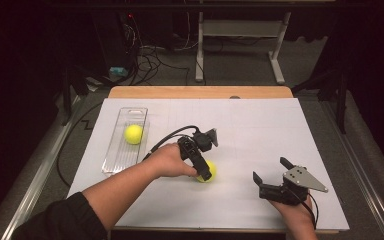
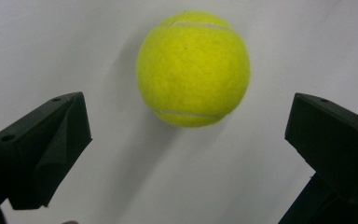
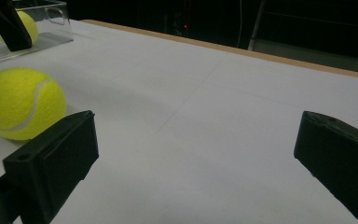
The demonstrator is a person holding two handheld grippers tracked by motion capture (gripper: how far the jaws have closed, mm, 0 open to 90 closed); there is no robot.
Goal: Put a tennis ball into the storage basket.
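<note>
A yellow tennis ball [image 1: 211, 173] lies on the white sheet near the table's middle. My left gripper [image 1: 203, 170] points down just over it, jaws open. In the left gripper view the ball [image 2: 193, 68] lies just ahead of the gripper [image 2: 187, 131], beyond the two spread jaws and untouched. A second tennis ball [image 1: 133, 134] rests in a clear tray [image 1: 116, 156] at the left. My right gripper [image 1: 270, 169] hovers open at the front right with nothing in it. Its own view [image 3: 196, 140] shows the near ball [image 3: 23, 102] to the left.
A white sheet [image 1: 260, 130] covers the wooden table [image 1: 200, 92]. In the right gripper view the tray [image 3: 51, 18] with its ball [image 3: 28, 25] stands far left, partly behind a black jaw of the other gripper [image 3: 9, 23]. Cables and table legs lie beyond the far edge.
</note>
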